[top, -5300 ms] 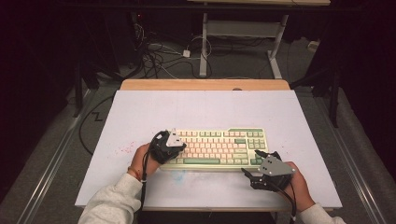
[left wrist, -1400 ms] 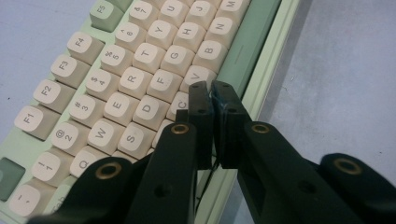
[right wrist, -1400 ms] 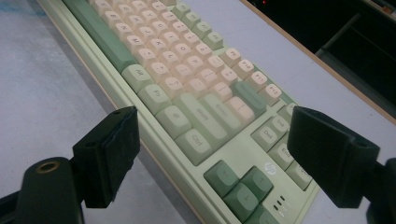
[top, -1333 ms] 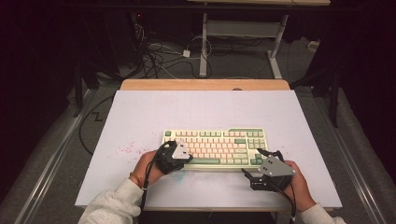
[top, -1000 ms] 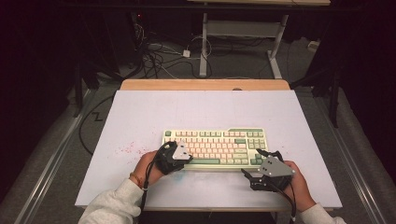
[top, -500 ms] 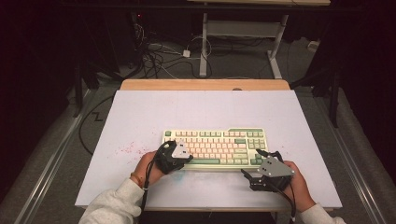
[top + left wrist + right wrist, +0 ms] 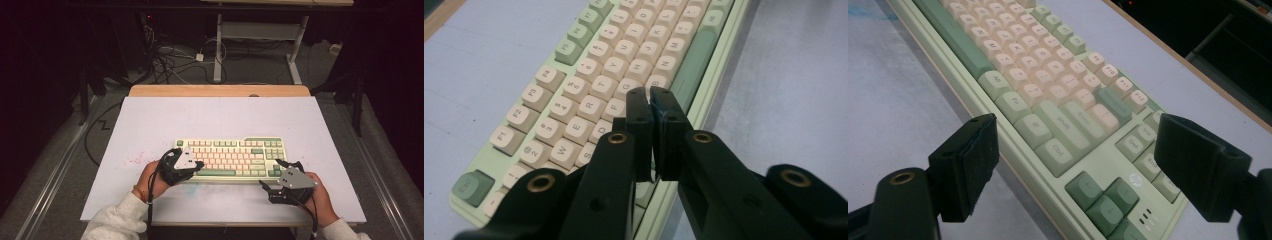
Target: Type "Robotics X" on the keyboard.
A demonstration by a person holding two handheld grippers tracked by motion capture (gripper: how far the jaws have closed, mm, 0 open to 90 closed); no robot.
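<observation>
So the keyboard (image 7: 230,157) sits flat near the table's (image 7: 150,120) front edge; left gripper (image 7: 651,100) is pinched shut with nothing in it, tips over the letter keys; right gripper (image 7: 1073,150) gapes wide at the right end, empty; looks rigid and light, caps probably pop off, so grab the case edges.

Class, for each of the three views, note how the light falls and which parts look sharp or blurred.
High view: the table is evenly lit, its surroundings dark. Left gripper view: the shut left gripper is sharp near its tips, the keyboard soft at its far keys. Right gripper view: the open right gripper looks slightly soft, and the keyboard's near legends are readable.
</observation>
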